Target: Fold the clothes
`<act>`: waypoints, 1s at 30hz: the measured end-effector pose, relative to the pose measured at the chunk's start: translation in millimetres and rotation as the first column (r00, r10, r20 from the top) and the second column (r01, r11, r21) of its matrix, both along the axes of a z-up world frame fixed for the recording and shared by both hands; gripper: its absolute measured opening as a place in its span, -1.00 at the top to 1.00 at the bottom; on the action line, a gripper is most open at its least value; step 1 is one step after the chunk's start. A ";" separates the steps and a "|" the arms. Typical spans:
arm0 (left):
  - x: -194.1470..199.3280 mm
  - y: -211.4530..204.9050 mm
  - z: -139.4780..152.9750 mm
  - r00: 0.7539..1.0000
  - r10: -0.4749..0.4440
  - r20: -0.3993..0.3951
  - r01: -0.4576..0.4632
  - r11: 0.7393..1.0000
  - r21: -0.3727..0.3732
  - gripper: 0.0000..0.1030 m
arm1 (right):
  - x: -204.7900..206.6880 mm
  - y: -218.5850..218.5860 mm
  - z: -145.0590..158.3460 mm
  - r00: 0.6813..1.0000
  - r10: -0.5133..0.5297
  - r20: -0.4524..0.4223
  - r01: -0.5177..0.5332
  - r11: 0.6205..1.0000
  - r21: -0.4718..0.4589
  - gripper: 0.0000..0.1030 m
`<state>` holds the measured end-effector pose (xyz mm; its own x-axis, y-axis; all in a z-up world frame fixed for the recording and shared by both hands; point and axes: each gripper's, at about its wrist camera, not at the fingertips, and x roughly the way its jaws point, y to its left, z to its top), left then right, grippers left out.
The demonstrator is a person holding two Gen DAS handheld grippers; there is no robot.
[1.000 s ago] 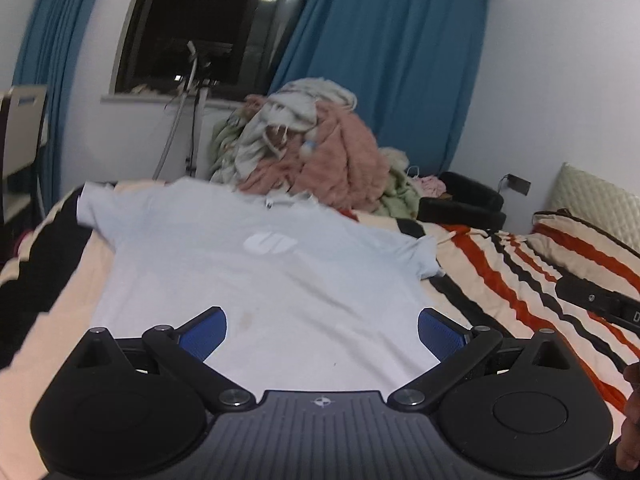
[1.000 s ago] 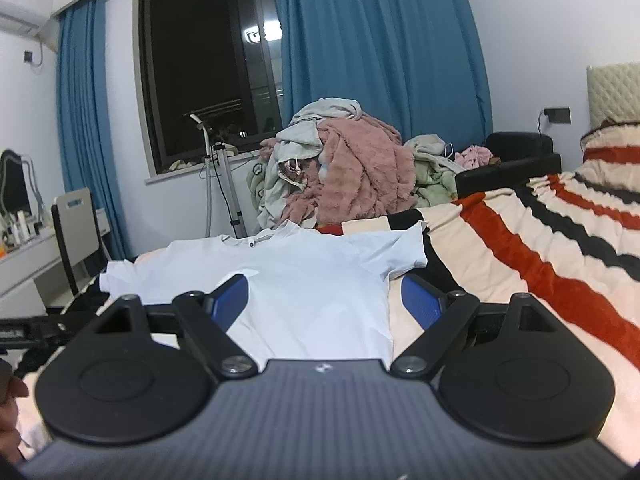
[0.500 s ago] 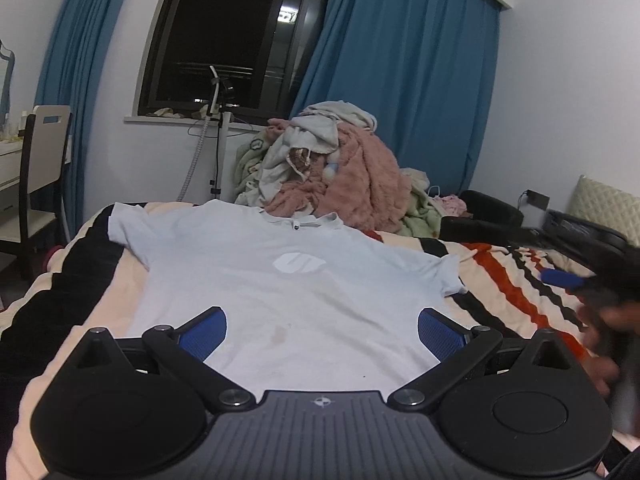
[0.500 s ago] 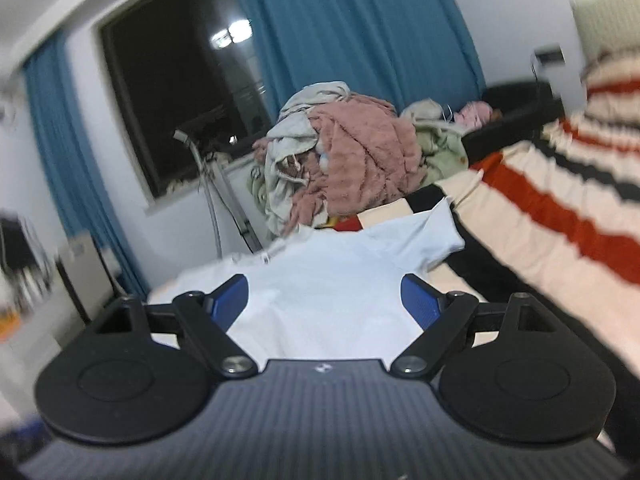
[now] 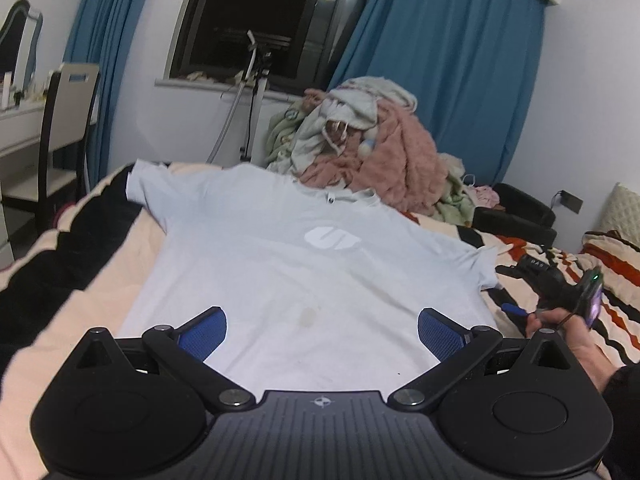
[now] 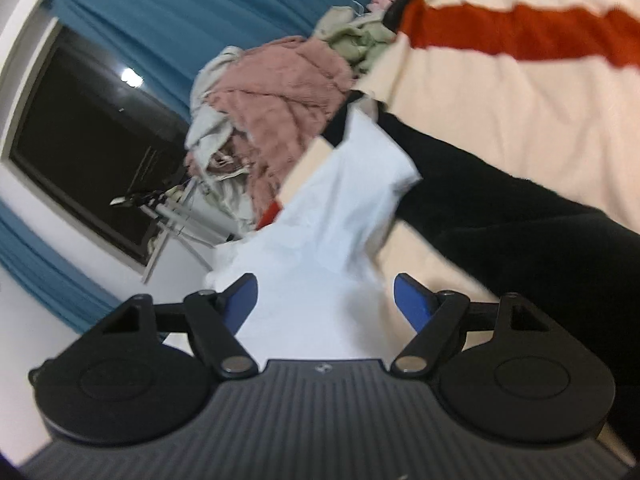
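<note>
Left wrist: smooth, perhaps cotton T-shirt (image 5: 304, 276)

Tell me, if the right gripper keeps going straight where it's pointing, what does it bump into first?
Probably the light blue T-shirt. The right gripper is open, and the shirt's sleeve lies between and beyond its fingers on the striped blanket. The view is tilted and blurry, so the depth is uncertain.

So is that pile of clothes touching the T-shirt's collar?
Cannot tell. In the left wrist view the pink pile sits right behind the T-shirt collar, overlapping it, so no gap or contact shows plainly.
</note>
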<state>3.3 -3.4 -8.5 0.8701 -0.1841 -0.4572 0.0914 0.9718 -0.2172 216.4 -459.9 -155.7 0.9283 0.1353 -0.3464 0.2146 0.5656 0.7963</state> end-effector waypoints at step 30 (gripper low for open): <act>65.4 46.4 -19.9 0.982 0.170 -0.083 -0.157 0.977 0.142 -0.99 | 158.6 109.5 157.1 0.992 -0.056 0.116 0.121 0.704 -0.700 0.81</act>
